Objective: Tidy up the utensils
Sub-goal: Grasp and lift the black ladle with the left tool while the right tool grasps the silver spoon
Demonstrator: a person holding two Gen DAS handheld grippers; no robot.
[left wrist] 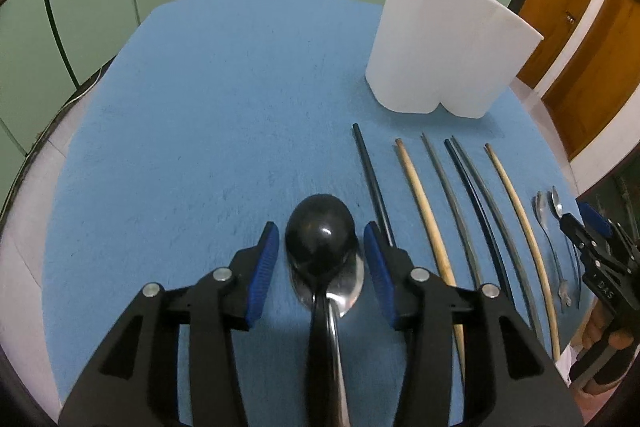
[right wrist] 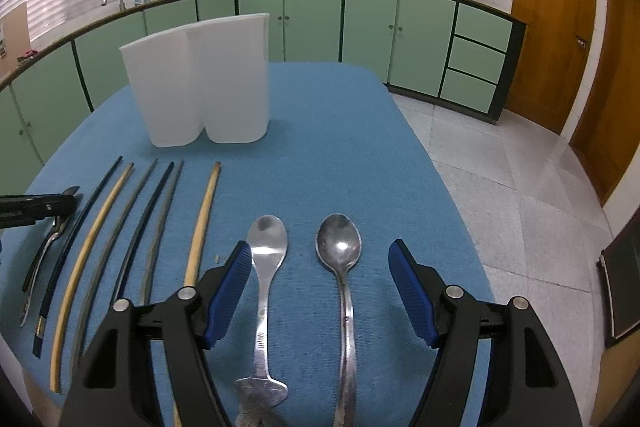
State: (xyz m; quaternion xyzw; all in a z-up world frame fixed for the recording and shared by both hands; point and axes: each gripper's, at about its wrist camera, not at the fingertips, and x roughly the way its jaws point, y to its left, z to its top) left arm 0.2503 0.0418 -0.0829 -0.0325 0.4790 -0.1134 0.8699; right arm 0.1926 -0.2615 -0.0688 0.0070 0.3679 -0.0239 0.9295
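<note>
My left gripper (left wrist: 320, 231) stands open over a black spoon (left wrist: 320, 227), which lies bowl-down on top of a steel spoon (left wrist: 350, 291). The blue pads (left wrist: 266, 259) flank the black bowl without touching it. My right gripper (right wrist: 320, 247) is open low over two steel spoons (right wrist: 267, 239) (right wrist: 339, 243) lying side by side on the blue cloth (right wrist: 340, 147); neither pad touches them. Between the two grippers several chopsticks (left wrist: 424, 211) lie in a row, black, wooden and grey. A white two-compartment holder (left wrist: 440, 47) (right wrist: 200, 79) stands upright behind the chopsticks.
The blue cloth (left wrist: 200, 107) covers a table whose right edge drops to a tiled floor (right wrist: 520, 187). Green cabinets (right wrist: 312, 23) curve behind the table and wooden doors (right wrist: 556, 19) stand at the right. A finger of the left gripper (right wrist: 60, 205) shows at the far left.
</note>
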